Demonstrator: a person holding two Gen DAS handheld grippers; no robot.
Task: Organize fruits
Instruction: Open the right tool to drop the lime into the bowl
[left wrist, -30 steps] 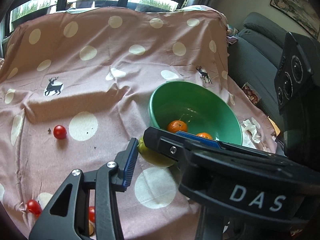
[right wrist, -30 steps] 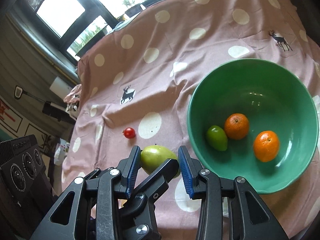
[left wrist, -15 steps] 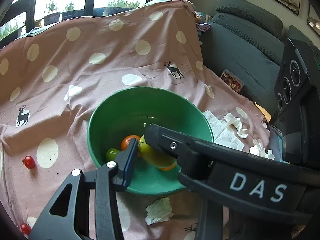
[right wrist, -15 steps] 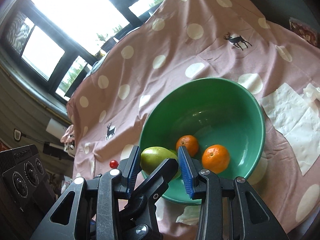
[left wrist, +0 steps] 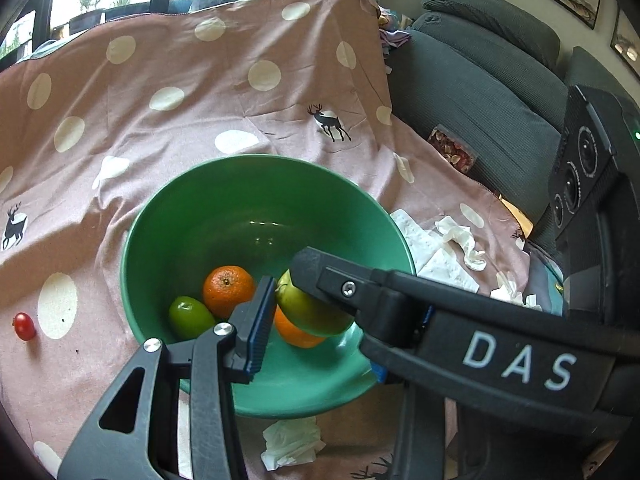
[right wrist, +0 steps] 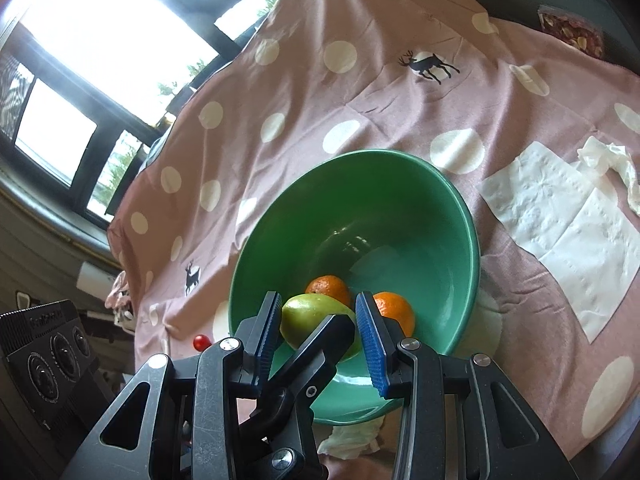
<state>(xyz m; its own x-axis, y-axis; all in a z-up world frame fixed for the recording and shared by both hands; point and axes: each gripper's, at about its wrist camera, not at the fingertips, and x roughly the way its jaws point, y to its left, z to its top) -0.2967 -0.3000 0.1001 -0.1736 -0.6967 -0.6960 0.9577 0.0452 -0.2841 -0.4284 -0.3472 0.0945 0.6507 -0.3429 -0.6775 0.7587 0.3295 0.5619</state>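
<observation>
The pear-like green fruit (right wrist: 316,316) hangs over the near part of the green bowl (right wrist: 448,216), above its floor rather than resting on it. It is yellowish green, smooth and slightly glossy, with a paler, more yellow end and no stem that can be made out. In the right wrist view its long axis lies roughly crosswise between the blue-padded fingers of the right gripper (right wrist: 318,324); the jaws are clamped on it, one pad against each end. The left gripper (left wrist: 280,292) meets the same fruit (left wrist: 308,312) from another side: its blue-padded finger (left wrist: 258,324) touches the fruit's pale end, and the other finger (left wrist: 320,272) crosses over the fruit's top, so both pairs of jaws appear closed on this one fruit (the far contact of the left pair is partly hidden by the finger itself).

Below it in the bowl lie two oranges: one (left wrist: 228,290) toward the left with its dimpled navel facing up, the other (left wrist: 294,332) mostly covered by the held fruit. A small oval green fruit (left wrist: 190,317), darker and shinier, lies touching the left orange, its long axis slanting along the bowl wall.

The bowl stands on a pink cloth (left wrist: 180,120) with white dots and deer prints that covers the table. A red cherry tomato (left wrist: 24,326) lies on the cloth well left of the bowl. Flat and crumpled white tissues (right wrist: 560,208) lie right of the bowl, and another crumpled one (left wrist: 292,442) just beside its near rim.
</observation>
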